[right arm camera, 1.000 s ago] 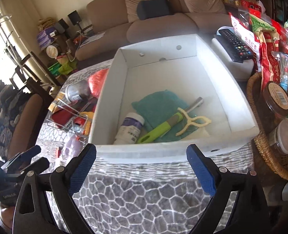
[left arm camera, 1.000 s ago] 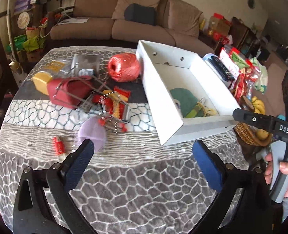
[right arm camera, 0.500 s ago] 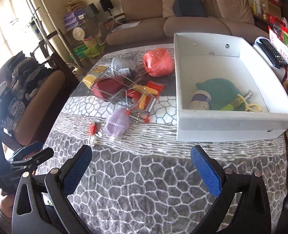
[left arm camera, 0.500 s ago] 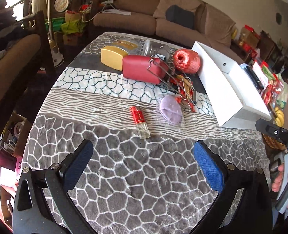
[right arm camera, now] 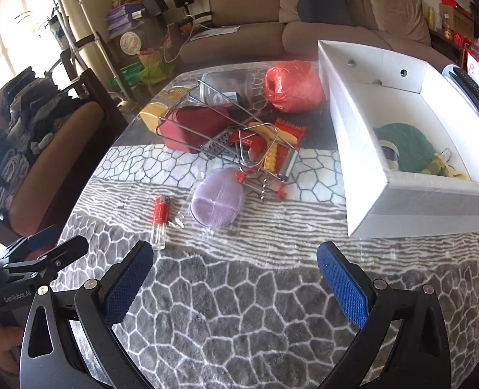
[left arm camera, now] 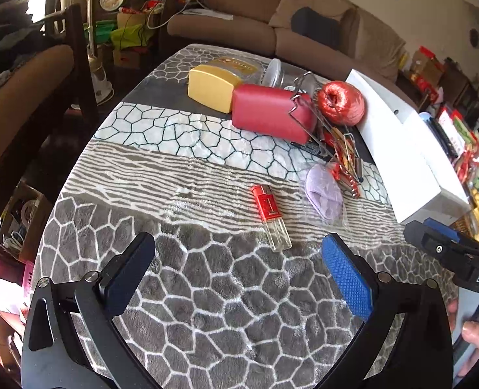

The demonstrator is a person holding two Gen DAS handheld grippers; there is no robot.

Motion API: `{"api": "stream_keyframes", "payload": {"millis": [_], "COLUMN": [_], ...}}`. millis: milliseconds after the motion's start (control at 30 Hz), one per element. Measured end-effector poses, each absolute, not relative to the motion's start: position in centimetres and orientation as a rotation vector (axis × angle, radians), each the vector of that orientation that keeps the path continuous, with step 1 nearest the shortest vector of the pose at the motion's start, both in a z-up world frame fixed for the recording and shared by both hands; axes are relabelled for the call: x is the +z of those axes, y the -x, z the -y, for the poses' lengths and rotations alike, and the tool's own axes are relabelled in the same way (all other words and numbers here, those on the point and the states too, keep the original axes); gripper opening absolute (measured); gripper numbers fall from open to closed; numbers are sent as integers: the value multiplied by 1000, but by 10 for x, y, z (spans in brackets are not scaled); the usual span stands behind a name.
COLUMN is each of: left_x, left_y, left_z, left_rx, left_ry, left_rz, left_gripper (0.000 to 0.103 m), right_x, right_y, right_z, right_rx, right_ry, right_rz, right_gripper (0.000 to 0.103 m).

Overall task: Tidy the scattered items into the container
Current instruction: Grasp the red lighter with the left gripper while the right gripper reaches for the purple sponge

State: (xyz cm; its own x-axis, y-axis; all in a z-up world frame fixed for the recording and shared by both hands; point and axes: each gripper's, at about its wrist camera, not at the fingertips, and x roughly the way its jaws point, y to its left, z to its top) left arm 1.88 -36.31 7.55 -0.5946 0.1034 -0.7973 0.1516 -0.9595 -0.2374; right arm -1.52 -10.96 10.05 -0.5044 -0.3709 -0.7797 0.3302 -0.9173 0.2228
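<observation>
- Both tools have drawn back from the white cardboard box (right arm camera: 424, 194) and now face the clutter; left tool (left arm camera: 239, 272) and right tool (right arm camera: 236, 275) stand wide, holding nothing.
- Box, right on the patterned grey worktop (right arm camera: 239, 308), already holds a green cloth (right arm camera: 404, 149) and a few small items.
- Left out: red twine ball (right arm camera: 291, 86), red case (left arm camera: 268, 115), wire rack (right arm camera: 239, 136), lilac pad (right arm camera: 216, 197), red lighter (left arm camera: 270, 215) nearest.

Sofa (right arm camera: 304, 29): brown, behind the tabletop, dark cushion (right arm camera: 323, 8) on it.
Tabletop (right arm camera: 239, 291): grey-and-white patterned cloth.
Remote control (right arm camera: 473, 87): black, right of the tabletop.
Chair (left arm camera: 28, 97): brown, left.
</observation>
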Motion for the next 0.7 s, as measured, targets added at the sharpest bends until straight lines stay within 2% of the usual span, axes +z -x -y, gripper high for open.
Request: {"api": "stream_keyframes", "payload": {"millis": [167,300,433,567,600,633,700], "left_x": [56,47,45,42,39,36,33], "left_y": [1,16,22,25,26,28,30], "left_z": [367,362,379,393,392,390,383], "left_rx": [-2737,-2762,-2712,-2670,-2660,-2652,-2653], "left_ry": [-1436,-1458,-1440,-1413,-1435,-1458,-1493], "left_rz": [-474,-424,-593,-668,-668,-655,-614], "left_gripper": [103,103,103,103,103,103,103], "right_x": [74,57,36,20,21,20,22], "right_y": [36,58,78,84,82,82,80], "right_z": [121,130,143,164,170,175,180], "right_rx": [-2405,-2409,-2394,-2443,-2470,-2474,-2490], "right_ry": [-1304,-1305,-1327,-1322,-1290,-1277,-1247], "right_rz": [120,195,259,183,128,81,-19], "right_gripper": [103,103,103,102,95,76,57]}}
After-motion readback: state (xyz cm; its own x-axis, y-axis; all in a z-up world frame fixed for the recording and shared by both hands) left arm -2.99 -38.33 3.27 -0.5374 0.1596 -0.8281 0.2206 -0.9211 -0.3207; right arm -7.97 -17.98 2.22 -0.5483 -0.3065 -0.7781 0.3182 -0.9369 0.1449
